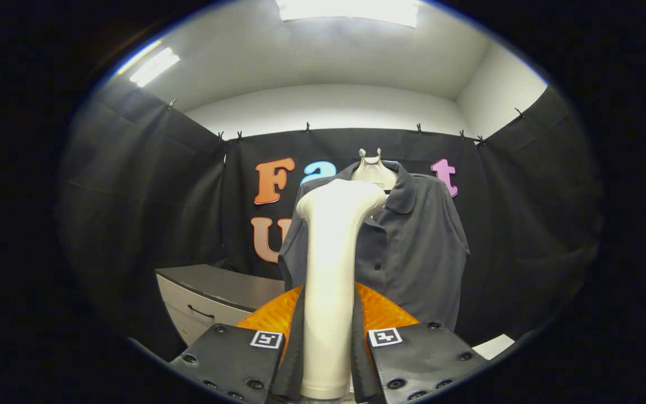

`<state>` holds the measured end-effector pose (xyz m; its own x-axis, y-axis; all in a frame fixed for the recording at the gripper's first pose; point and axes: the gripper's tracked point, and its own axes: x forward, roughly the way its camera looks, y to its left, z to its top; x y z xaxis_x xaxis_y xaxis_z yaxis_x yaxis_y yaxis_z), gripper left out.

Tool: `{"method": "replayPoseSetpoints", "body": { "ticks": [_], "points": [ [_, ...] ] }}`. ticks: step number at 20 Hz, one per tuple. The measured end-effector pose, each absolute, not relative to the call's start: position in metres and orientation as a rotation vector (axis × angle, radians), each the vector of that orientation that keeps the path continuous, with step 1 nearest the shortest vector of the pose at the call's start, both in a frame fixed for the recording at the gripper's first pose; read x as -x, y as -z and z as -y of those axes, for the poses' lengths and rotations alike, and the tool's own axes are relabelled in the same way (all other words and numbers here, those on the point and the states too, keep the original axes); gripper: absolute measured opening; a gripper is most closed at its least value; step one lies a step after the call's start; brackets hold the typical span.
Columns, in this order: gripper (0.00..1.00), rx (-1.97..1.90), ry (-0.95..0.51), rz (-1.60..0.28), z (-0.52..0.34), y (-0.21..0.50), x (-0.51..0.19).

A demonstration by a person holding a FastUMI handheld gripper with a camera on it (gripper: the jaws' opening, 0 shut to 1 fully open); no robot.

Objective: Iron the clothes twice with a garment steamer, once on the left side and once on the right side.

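Grey shirt (407, 247) hangs on a stand beyond the fingers, collar up, front facing us. Cream steamer (331, 280) stands upright between the fingers, head at the top, overlapping the shirt's upper part on its left as seen; can't tell if it touches the cloth. Gripper (327, 342) is clamped on the steamer handle, both fingers pressing. Suggest: keep head flat to the fabric, one slow vertical pass per side, clear of collar and buttons. Cabinet (216, 294) sits low beside the shirt; mind it on the downstroke.
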<state>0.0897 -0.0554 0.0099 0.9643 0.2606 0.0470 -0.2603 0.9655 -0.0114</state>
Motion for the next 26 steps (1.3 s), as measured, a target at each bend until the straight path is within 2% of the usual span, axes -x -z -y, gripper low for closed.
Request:
{"method": "replayPoseSetpoints", "body": {
  "ticks": [26],
  "points": [
    [0.42,-0.035,-0.267,-0.013,0.001,0.053,-0.229]
  ]
}}
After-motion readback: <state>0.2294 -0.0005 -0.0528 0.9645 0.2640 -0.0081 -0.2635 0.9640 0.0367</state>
